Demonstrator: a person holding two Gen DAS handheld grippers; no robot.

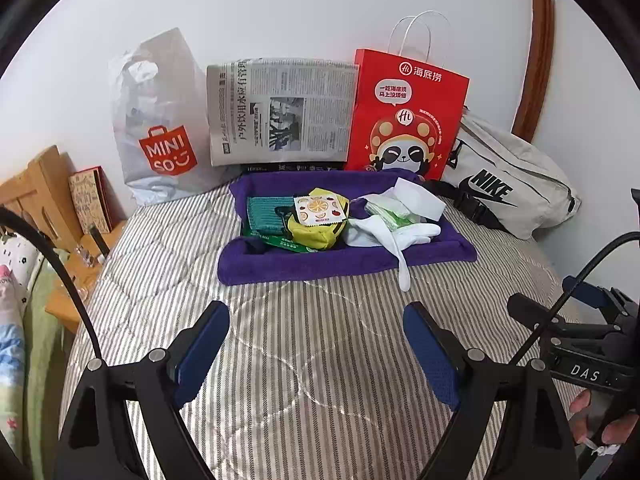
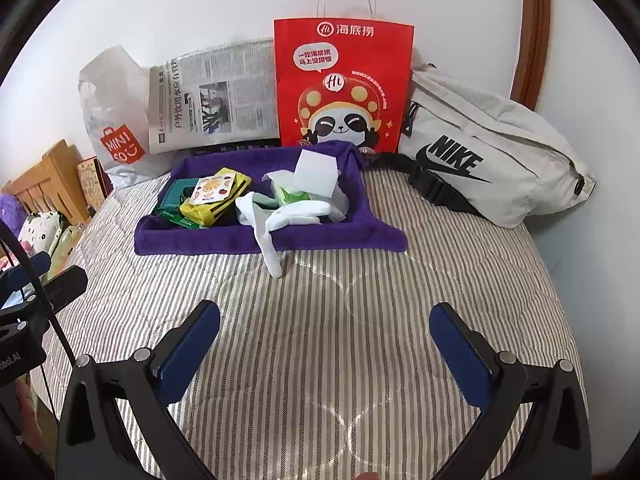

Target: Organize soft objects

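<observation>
On the striped bed (image 2: 340, 320), a purple towel tray (image 2: 360, 236) near the far edge holds pouches and white socks (image 2: 292, 212). Both grippers (image 1: 316, 344) (image 2: 326, 344) hover open, empty. The dangling sock could snag and drag its neighbours out.

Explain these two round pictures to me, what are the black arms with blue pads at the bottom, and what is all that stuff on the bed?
No robot here: a person holds a two-fingered tool in each hand, with a wide-angle camera on each looking along its fingers. One picture is from the left hand-held gripper, the other from the right hand-held gripper. Both are open and hold nothing.

They hover over a striped quilt. On it lies a purple towel shaped like a tray, holding a yellow pouch, green packets and white socks; one sock hangs over the front edge.

Against the wall stand a Miniso plastic bag, a newspaper, a red paper bag and a pale Nike bag.
</observation>
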